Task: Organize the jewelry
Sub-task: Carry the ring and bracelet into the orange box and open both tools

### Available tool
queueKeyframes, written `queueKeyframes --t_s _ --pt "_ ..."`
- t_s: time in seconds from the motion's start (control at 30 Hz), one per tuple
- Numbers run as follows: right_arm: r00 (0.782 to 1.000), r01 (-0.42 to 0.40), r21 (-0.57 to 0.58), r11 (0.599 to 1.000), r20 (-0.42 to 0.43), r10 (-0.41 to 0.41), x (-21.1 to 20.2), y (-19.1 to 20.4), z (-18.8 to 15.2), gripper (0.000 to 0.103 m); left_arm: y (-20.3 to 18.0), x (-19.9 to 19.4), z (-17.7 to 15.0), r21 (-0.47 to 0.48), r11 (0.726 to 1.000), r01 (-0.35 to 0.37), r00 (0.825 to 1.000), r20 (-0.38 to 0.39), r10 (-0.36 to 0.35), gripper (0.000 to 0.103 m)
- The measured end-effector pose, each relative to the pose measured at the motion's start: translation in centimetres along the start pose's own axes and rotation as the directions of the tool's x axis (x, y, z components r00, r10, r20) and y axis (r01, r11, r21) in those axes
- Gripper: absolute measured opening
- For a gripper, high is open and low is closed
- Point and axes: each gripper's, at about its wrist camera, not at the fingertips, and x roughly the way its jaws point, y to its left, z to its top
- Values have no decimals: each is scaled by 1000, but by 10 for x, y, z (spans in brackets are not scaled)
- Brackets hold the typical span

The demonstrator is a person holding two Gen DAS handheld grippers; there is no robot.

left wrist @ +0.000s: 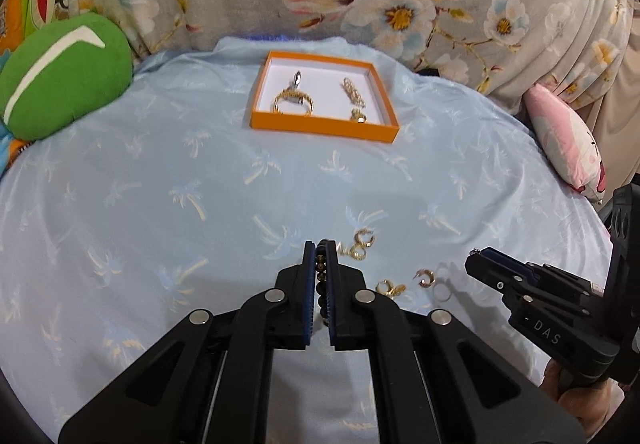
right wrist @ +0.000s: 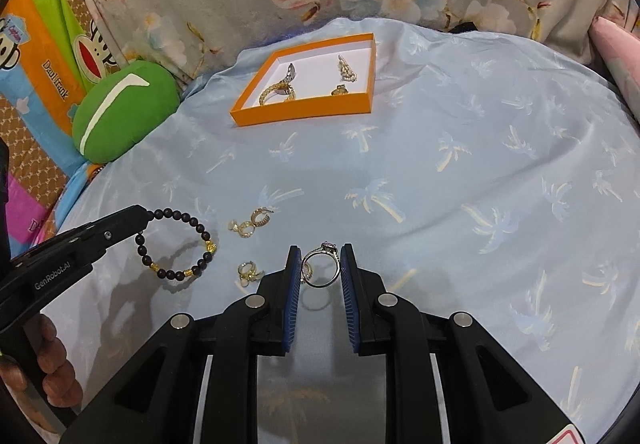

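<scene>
One orange box [right wrist: 304, 112], one bead bracelet [right wrist: 180, 240], one ring [right wrist: 322, 264].

A string of dark round beads [left wrist: 321, 276] is clamped between the blue-padded left gripper [left wrist: 320, 248]. Small gold hoop earrings [left wrist: 362, 242] are scattered on pale blue palm-printed cloth [left wrist: 160, 184]; an orange-rimmed shallow box [left wrist: 324, 130] is seen beyond.

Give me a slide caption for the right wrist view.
Right gripper holds a ring; left gripper lifts a beaded bracelet.
</scene>
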Motion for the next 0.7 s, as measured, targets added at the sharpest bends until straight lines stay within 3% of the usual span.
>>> queueKeyframes --t_s 0.33,0.7 --pt "997 1 -77 997 73 5 12 10 72 18 3 -3 59 54 997 -49 995 90 44 4" --pt "996 -44 -93 995 68 51 111 4 181 18 18 85 173 45 997 -68 988 141 61 4"
